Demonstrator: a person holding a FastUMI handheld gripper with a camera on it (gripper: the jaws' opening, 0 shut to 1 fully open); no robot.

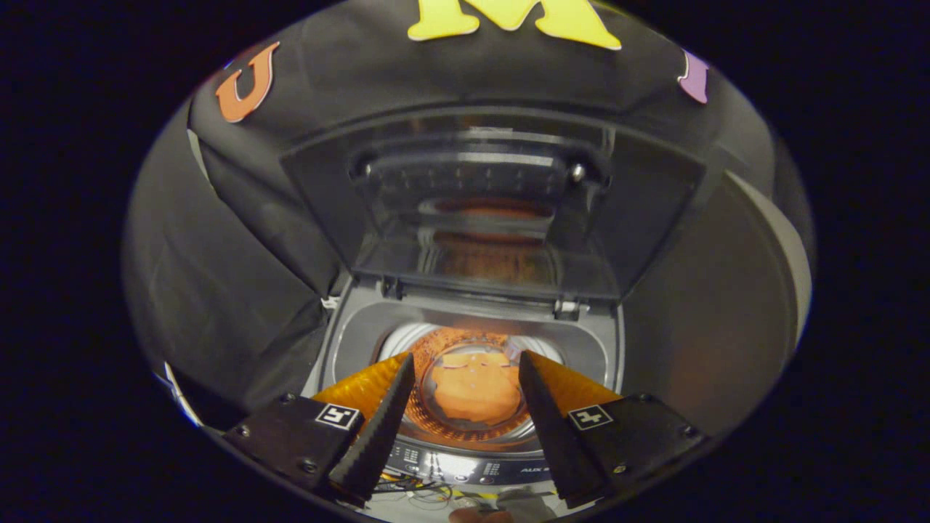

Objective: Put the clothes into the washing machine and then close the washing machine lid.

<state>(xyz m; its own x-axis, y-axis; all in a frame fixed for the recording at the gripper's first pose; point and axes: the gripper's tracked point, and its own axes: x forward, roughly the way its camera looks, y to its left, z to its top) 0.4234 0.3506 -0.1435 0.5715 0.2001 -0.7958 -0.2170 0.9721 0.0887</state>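
Note:
A top-loading washing machine (349,341) stands straight ahead with its lid (479,211) raised upright behind the opening. An orange garment (476,392) lies at the bottom of the drum (429,414), seen through the gap between my fingers. My gripper (465,359) is open, held above the front of the machine, with nothing between its fingers (381,421). The lid's clear window reflects the orange drum below.
The machine's control panel (465,465) runs along its front edge just under the fingers. Loose wires (418,488) lie below it. Black cloth drapes the wall to the left, and a pale curved panel (785,247) stands at the right.

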